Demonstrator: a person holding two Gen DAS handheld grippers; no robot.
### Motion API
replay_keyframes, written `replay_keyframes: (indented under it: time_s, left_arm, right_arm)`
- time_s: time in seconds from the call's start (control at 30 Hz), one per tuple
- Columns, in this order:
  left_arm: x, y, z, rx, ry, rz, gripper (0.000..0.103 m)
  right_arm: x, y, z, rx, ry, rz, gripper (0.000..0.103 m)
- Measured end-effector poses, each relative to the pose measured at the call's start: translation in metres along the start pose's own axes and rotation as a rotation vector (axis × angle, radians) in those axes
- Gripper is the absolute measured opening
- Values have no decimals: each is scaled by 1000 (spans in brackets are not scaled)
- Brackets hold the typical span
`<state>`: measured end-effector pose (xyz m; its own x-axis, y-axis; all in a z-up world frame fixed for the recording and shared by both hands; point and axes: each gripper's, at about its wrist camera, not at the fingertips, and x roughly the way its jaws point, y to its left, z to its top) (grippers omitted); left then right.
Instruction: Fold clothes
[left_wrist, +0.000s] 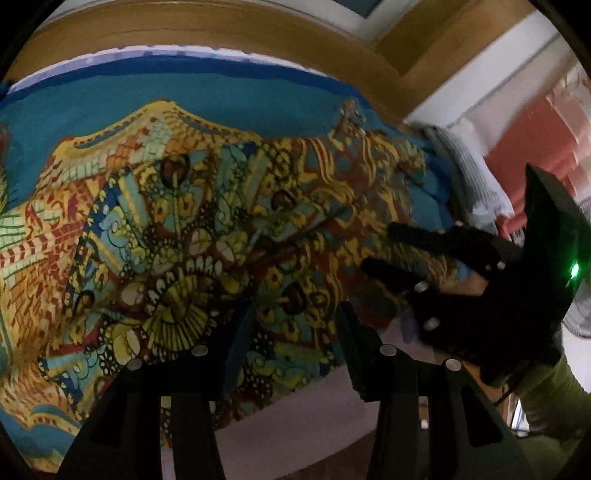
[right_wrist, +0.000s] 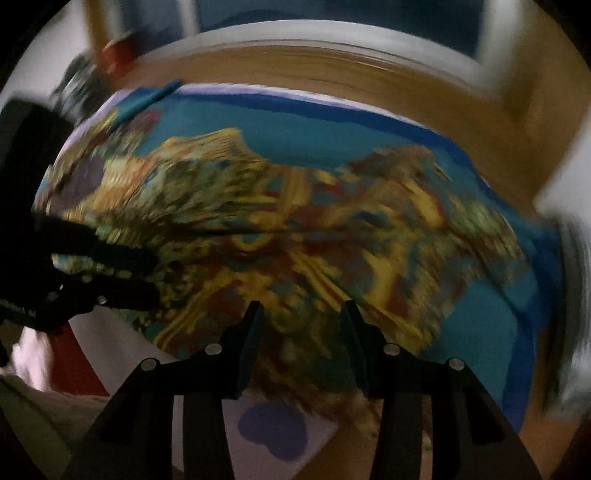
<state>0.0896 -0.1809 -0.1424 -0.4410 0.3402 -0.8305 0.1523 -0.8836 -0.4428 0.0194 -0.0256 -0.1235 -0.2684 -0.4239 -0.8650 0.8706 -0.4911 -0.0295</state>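
A bright patterned garment (left_wrist: 192, 229) in yellow, red and teal is spread over a teal sheet (left_wrist: 221, 88) on a bed, with its near edge hanging over the side. My left gripper (left_wrist: 295, 314) is open at that near edge, the cloth showing between its spread fingers. In the right wrist view it comes in from the left (right_wrist: 153, 277). My right gripper (right_wrist: 301, 310) is also open over the near edge of the garment (right_wrist: 295, 229). From the left wrist view it is seen on the right (left_wrist: 378, 246), its fingers apart above the garment's right end. That view is blurred.
A wooden headboard (left_wrist: 221, 33) runs behind the bed. A striped pillow (left_wrist: 476, 173) lies at the right end, before a red wall area (left_wrist: 535, 140). A green sleeve (left_wrist: 554, 398) shows behind the right gripper. Pale fabric with a purple shape (right_wrist: 273, 432) lies below the bed edge.
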Motion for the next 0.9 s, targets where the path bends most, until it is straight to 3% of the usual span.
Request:
replay_keyframes:
  time_s: [0.2,0.37,0.4,0.47,0.5,0.53,0.67,0.9]
  left_arm:
    - [2,-8,6,49,-60,64,46]
    - [9,-8,12,70,-74,61,47]
    - [10,-7,13,71,-77,58,47]
    - [12,-7,16,80,-84,56,46]
    - [13,-8,17,87,-87,59,47]
    - [13,-9,18,94,-98,67,47]
    - [12,-10,20,79,-125,63,46]
    - [0,-16,10,92,-115,38,46]
  right_arm:
    - [19,1,16,-27,-12,42,43]
    - [21,-1,18,-23,-24,69,43]
    - [20,0,17,-27,-29,70,41]
    - [18,1,16,-33,-39,73,27]
    - [18,2,15,-37,-44,74,10]
    - [17,3,15,-40,-49,75,3]
    - [14,7,12,-54,-69,79,1]
    - [-25,-4,-2,12,-110,180,0]
